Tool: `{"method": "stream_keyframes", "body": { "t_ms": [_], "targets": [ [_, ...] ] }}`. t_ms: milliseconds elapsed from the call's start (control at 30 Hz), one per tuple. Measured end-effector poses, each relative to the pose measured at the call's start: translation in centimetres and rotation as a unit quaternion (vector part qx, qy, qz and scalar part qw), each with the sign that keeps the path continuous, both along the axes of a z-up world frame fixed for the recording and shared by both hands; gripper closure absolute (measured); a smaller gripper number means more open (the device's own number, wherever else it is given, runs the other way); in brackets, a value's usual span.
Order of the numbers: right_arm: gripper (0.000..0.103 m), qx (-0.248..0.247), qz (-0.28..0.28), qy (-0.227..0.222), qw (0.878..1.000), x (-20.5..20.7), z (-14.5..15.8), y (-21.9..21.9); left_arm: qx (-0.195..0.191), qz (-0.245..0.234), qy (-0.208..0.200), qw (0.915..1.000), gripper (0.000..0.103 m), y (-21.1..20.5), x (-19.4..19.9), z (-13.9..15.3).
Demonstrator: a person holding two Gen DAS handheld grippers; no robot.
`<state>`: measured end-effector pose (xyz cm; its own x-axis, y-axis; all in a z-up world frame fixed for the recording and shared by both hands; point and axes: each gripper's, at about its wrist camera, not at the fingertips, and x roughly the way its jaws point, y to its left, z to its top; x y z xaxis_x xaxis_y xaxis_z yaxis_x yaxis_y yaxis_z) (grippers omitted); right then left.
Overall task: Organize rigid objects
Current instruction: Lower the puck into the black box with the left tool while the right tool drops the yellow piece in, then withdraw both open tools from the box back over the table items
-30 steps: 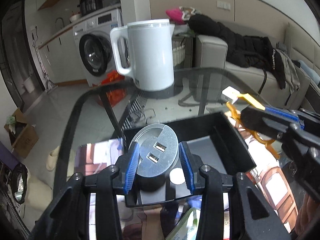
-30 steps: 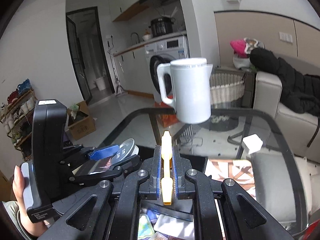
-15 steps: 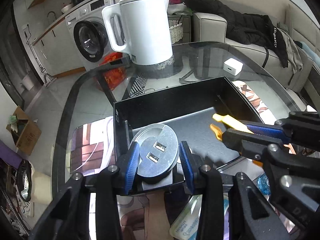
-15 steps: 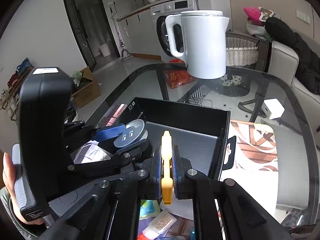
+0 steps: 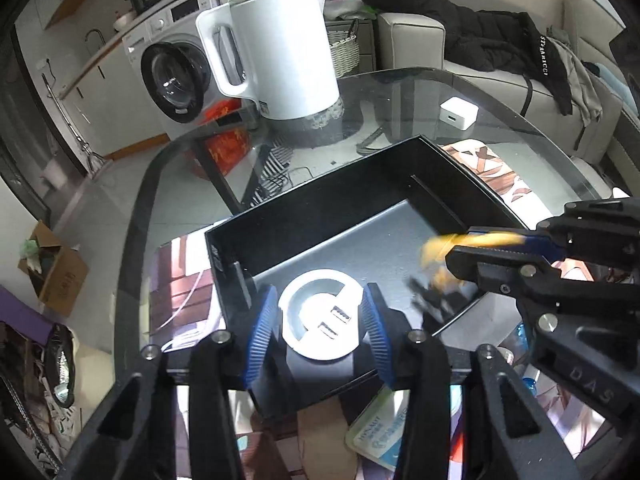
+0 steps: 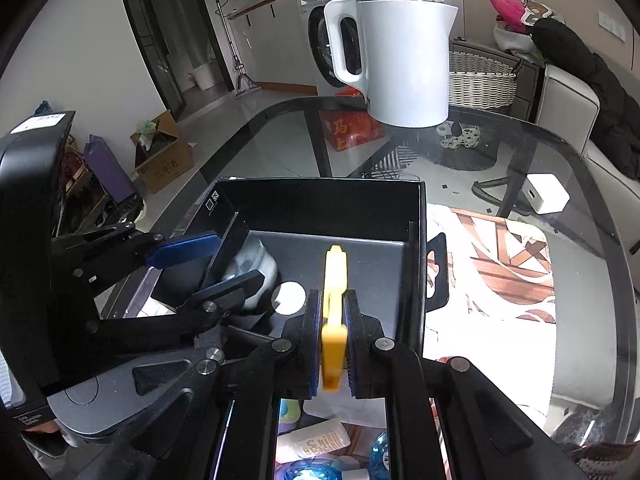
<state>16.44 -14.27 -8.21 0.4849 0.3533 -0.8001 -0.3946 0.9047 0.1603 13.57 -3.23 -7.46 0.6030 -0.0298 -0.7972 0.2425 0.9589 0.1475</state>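
Observation:
My left gripper (image 5: 318,324) has its blue pads around a round silver USB socket puck (image 5: 320,314), low inside the near left corner of the black box (image 5: 340,184). The pads look slightly apart from the puck's sides. My right gripper (image 6: 334,340) is shut on a yellow plastic clip (image 6: 334,292) and holds it over the box's near edge (image 6: 320,200). The clip also shows, blurred, in the left wrist view (image 5: 448,248). The puck shows beside the left gripper in the right wrist view (image 6: 256,268).
A white electric kettle (image 5: 280,52) stands on the glass table (image 5: 500,120) behind the box. A white charger cube (image 5: 458,114) lies at the back right. Packets and bottles (image 6: 316,440) lie under the glass. A sofa with a black coat (image 5: 500,48) is beyond.
Both grippers moved forward and down into the box. The puck went down to the box floor. The left pads look slightly wider. The clip stays gripped.

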Motion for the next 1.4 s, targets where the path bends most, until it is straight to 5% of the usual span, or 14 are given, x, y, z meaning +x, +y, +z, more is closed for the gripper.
{"method": "stream_keyframes", "body": {
  "t_ms": [267,433,567,667,700,767,1067,1300,1400],
  "targets": [
    [0.077,-0.002,0.005,-0.036,0.999,-1.3,1.8,-0.2,-0.005,-0.002,-0.038,0.9992,0.037,0.8,-1.8,2.4],
    [0.065,0.003,0.004,-0.081,0.997,-3.3,4.6,-1.4,-0.041,0.000,-0.050,0.9979,0.021,1.8,-3.8,4.8],
    [0.055,0.009,-0.002,-0.113,0.994,-5.2,6.7,-2.4,-0.045,0.000,-0.030,0.9985,0.000,2.1,-5.1,5.3],
    [0.040,0.013,-0.010,-0.119,0.993,-6.6,7.6,-3.3,-0.075,-0.006,0.002,0.9972,0.000,2.6,-6.2,5.3],
    [0.029,0.013,-0.012,-0.117,0.993,-6.9,7.6,-3.4,-0.089,-0.007,0.013,0.9959,0.000,2.9,-6.6,5.3],
    [0.022,0.017,-0.017,-0.107,0.994,-7.8,7.5,-3.9,-0.104,-0.004,0.041,0.9937,0.000,3.3,-7.2,4.9],
    [0.019,0.053,-0.064,0.002,0.997,-8.7,4.8,-5.6,-0.075,0.033,0.126,0.9886,0.000,4.8,-8.2,-0.6],
    [0.019,-0.008,-0.054,0.022,0.998,-10.1,2.0,-3.4,-0.050,0.052,0.190,0.9791,0.001,5.2,-8.2,-5.8],
    [0.019,-0.005,-0.059,0.054,0.997,-10.8,0.1,-3.7,-0.041,0.048,0.187,0.9802,0.000,4.9,-8.6,-6.4]
  ]
}}
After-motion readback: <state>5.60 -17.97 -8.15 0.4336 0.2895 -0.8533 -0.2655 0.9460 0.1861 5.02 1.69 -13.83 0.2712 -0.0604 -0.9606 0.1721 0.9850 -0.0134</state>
